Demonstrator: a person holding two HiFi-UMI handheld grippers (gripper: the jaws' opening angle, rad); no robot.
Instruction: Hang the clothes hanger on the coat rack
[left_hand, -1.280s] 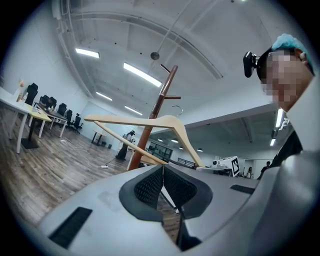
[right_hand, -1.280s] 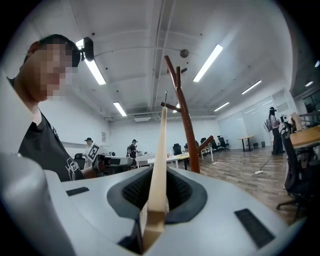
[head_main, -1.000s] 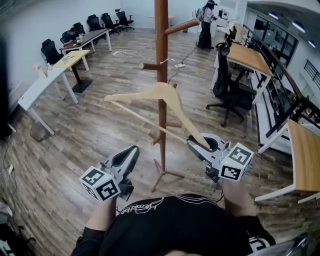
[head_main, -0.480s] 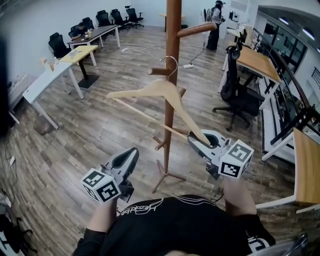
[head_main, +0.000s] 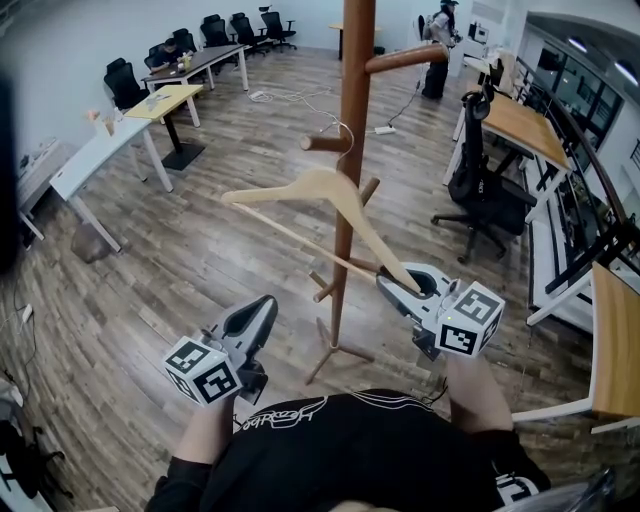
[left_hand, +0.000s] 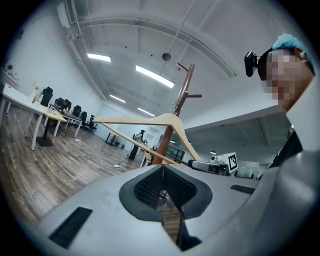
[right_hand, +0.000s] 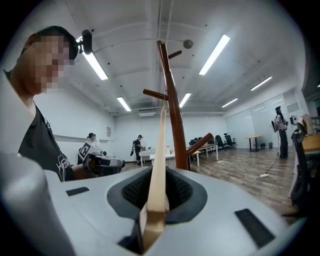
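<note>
Clamping one end of the wooden clothes hanger (head_main: 320, 190), the right gripper (head_main: 402, 287) holds it in the air against the coat rack (head_main: 352, 120), with the hook at a side peg. The left gripper (head_main: 262, 308) is closed and empty. The rack stands on a wood-plank floor (head_main: 200, 250), with desks (head_main: 105, 150) and office chairs (head_main: 485, 195) around it.

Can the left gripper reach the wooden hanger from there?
Probably yes. Nothing stands between the left gripper and the hanger, which the right gripper holds up in open air. Its jaws are shut, so they'd need opening.
</note>
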